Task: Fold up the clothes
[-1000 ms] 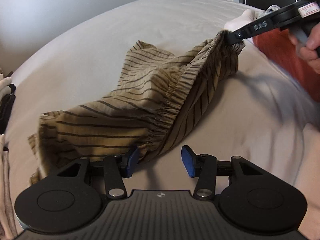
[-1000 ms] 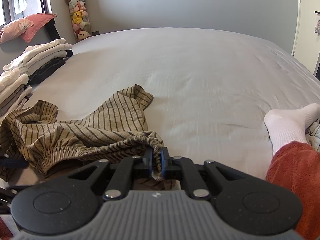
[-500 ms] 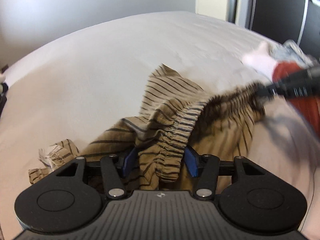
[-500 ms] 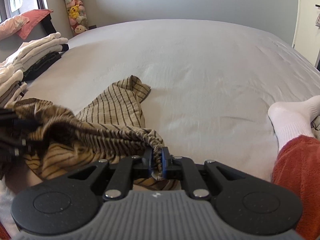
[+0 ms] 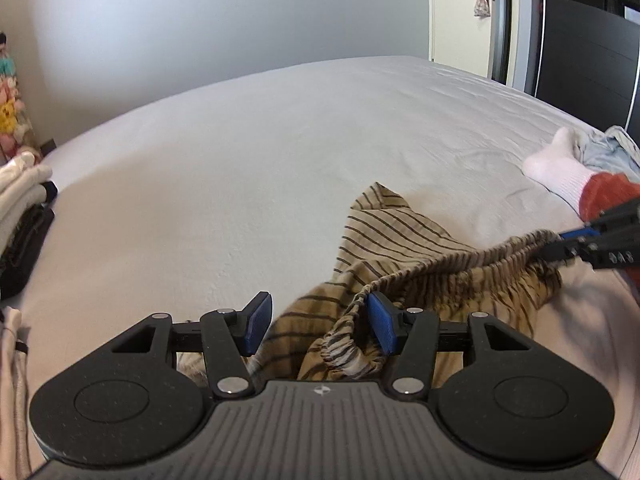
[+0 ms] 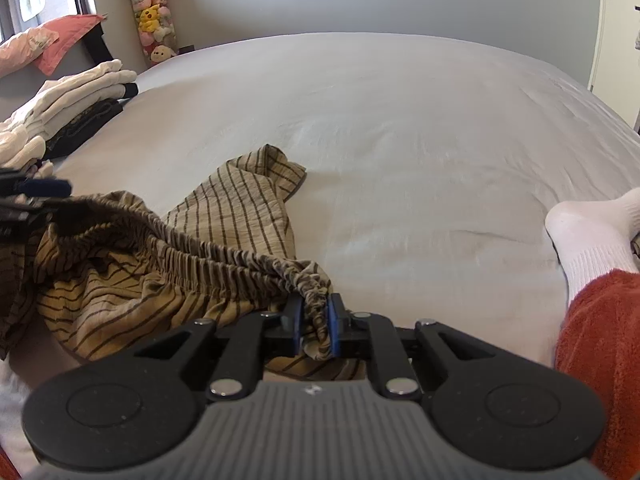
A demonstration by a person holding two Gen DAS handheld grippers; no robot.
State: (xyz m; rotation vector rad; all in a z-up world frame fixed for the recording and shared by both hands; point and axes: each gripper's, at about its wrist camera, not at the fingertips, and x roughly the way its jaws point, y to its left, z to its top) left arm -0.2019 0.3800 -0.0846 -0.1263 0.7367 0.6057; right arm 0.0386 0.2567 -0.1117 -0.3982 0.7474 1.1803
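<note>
Step in hand, as judged: the striped shorts (image 6: 160, 280) are being stretched by the waistband betw. both claws over the bed (image 6: 400, 120); right gripper (image 6: 313, 330), jaws opening, waistband bunched betw. its pads; left gripper (image 5: 316, 326) stands wide, waistband only against its right pad, so re-gripping there is called for next.

Cloth nearly everywhere I look, hard matt plastic up close.
I see thin crinkled woven shorts (image 6: 236, 216) with a gathered waistband, a smooth matt bedsheet (image 6: 400, 120), a ribbed knit sock (image 6: 588, 240), fuzzy fleece trousers (image 6: 600, 320), and ridged blue pads (image 5: 382, 324).
</note>
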